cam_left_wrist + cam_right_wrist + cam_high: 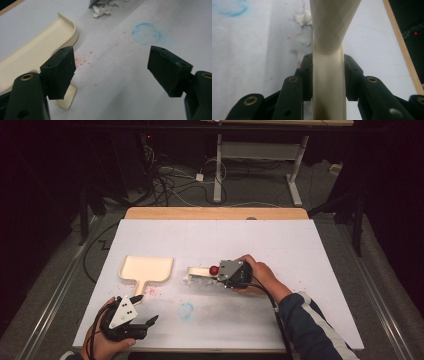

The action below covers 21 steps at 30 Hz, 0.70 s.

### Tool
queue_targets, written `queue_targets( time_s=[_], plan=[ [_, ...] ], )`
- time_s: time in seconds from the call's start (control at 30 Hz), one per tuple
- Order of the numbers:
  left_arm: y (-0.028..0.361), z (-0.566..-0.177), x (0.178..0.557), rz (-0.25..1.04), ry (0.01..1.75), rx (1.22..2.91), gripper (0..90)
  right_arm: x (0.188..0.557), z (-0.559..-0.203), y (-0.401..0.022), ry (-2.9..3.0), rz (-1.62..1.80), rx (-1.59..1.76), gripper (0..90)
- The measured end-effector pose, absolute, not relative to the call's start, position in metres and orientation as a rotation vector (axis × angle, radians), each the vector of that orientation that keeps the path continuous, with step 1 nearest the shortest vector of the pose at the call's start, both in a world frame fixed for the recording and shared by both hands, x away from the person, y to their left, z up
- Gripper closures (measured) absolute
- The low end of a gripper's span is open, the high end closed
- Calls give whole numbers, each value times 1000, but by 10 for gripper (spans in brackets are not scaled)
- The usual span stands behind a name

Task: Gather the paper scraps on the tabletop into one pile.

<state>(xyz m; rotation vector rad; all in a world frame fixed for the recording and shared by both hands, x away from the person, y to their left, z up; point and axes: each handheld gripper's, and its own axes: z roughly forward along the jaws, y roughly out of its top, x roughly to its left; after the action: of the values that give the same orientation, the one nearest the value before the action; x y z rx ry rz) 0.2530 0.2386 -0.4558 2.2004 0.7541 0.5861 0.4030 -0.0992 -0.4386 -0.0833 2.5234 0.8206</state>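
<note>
A cream dustpan [146,269] lies on the white sheet at the left, its short handle toward me; the left gripper view shows the dustpan [37,47] beside the left jaw. My left gripper [146,308] rests near the front edge, just right of that handle. The left gripper [111,67] is open, with nothing between its jaws. My right gripper [220,274] is shut on the handle of a cream scraper-like tool [197,270] with a red knob [214,270]. The right gripper [328,62] clamps the tool [332,22] from both sides. White shreds [197,280] lie under the tool's head.
A blue chalk ring [186,311] and red specks [151,291] mark the sheet between the grippers. The table's wooden edge [215,213] runs along the far side. Beyond it are floor cables [165,180] and a desk frame [218,165].
</note>
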Motion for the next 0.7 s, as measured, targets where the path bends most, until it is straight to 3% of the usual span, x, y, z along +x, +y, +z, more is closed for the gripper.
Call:
queue_targets(
  time_s=[0.7],
  plan=[
    [234, -457, 255, 566, 733, 2225, 217, 407, -415, -134, 2417, 857, 31, 677]
  ],
)
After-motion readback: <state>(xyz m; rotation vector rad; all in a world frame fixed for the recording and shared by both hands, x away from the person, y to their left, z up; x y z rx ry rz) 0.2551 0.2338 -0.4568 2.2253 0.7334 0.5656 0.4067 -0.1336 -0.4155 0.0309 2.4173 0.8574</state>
